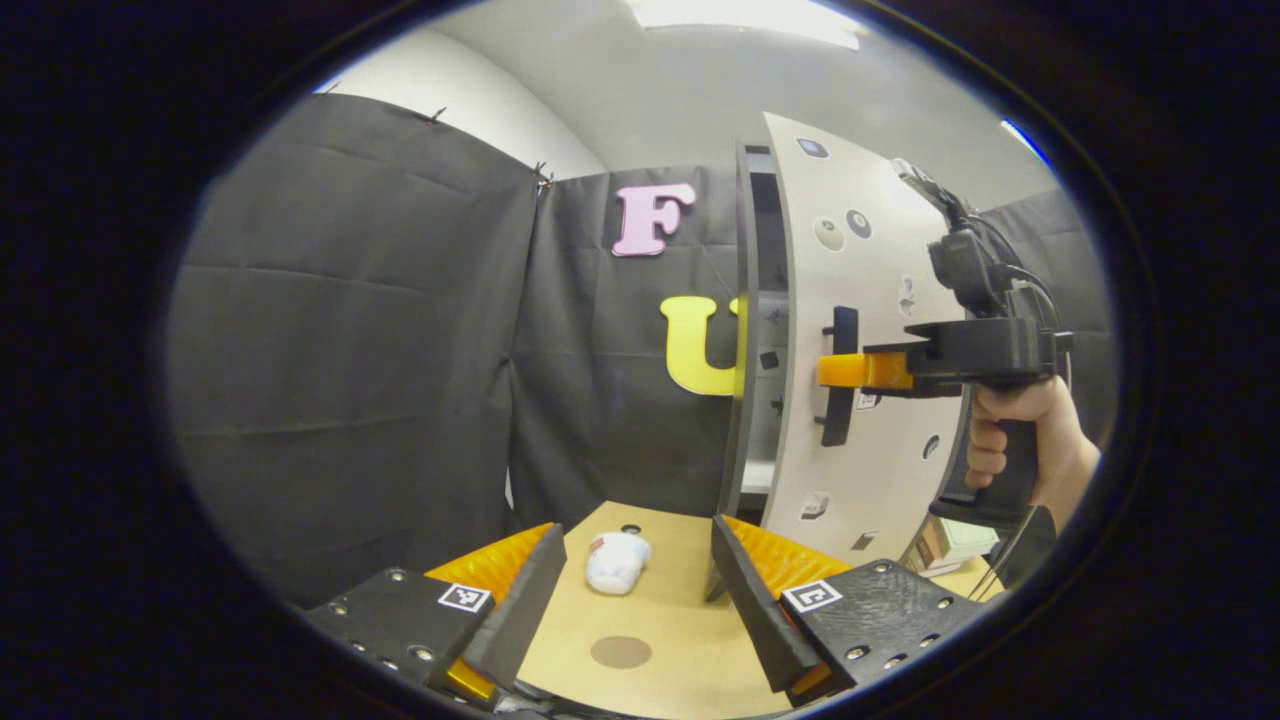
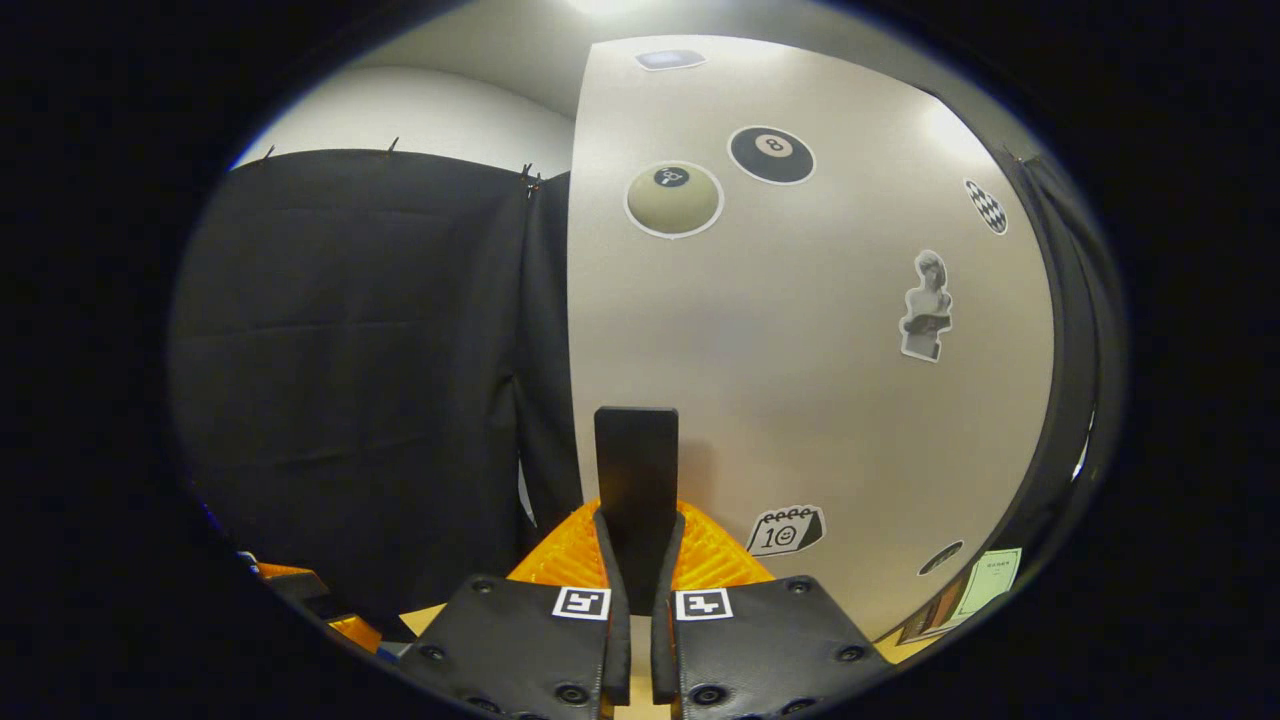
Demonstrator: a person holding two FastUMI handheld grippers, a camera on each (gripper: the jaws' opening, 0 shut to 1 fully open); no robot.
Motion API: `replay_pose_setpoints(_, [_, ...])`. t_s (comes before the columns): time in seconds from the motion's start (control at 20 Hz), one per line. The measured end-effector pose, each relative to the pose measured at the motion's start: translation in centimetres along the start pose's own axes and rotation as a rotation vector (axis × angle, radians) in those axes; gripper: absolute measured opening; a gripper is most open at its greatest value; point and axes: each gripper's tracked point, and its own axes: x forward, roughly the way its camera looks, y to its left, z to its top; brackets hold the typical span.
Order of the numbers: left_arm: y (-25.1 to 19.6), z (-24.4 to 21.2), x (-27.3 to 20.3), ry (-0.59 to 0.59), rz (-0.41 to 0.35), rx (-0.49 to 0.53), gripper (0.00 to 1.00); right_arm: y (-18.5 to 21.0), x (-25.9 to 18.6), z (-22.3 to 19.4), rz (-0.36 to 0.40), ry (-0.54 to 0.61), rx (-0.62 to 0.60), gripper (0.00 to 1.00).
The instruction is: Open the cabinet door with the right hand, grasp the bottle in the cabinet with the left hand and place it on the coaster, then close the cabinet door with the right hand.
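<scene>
Bottle (image 1: pixel 617 562): lies on its side on the worktop (image 1: pixel 680 640), ahead of the left tongs and between their two spread fingers as the left gripper view sees it; not on the coaster.
Left tongs (image 1: pixel 630 610): wide open, gripping nothing, held low over the worktop.
Coaster (image 1: pixel 620 652): a small round brown disc flat on the worktop, nearer the left tongs than the bottle is, apart from it.
Right tongs (image 2: pixel 632 560): closed on the cabinet door handle (image 2: pixel 636 490), one finger pressed to each side of the dark upright bar.
Right hand (image 1: pixel 1030 440): seen in the left gripper view, wrapped round the grip of the right tongs, which reach level to the handle.
Cabinet door (image 2: pixel 800 380): pale, with several stickers; in the left gripper view it stands slightly ajar, a narrow gap at its left edge showing the cabinet's inside.
Books (image 1: pixel 950 545): stacked on the worktop, low beside the door's right side.
</scene>
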Motion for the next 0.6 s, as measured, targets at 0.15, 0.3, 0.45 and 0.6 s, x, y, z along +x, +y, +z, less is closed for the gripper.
replay_pose_setpoints(0.15, [-0.6, 0.2, -0.3, 0.002, 0.010, 0.004, 0.88, 0.0, -0.6, -0.2, 0.032, -0.006, 0.009, 0.10])
replay_pose_setpoints(0.3, [-0.7, 0.4, -0.7, -0.001, 0.012, 0.008, 0.88, -0.3, -1.2, -0.2, 0.058, -0.016, 0.021, 0.10])
replay_pose_setpoints(0.45, [-1.8, -0.5, -0.1, 0.017, -0.006, -0.020, 0.88, -0.5, -1.8, -0.4, 0.071, -0.019, 0.031, 0.10])
replay_pose_setpoints(0.6, [-3.2, -0.7, 0.3, 0.025, -0.021, -0.032, 0.90, -0.9, -2.6, -0.4, 0.081, -0.023, 0.030, 0.10])
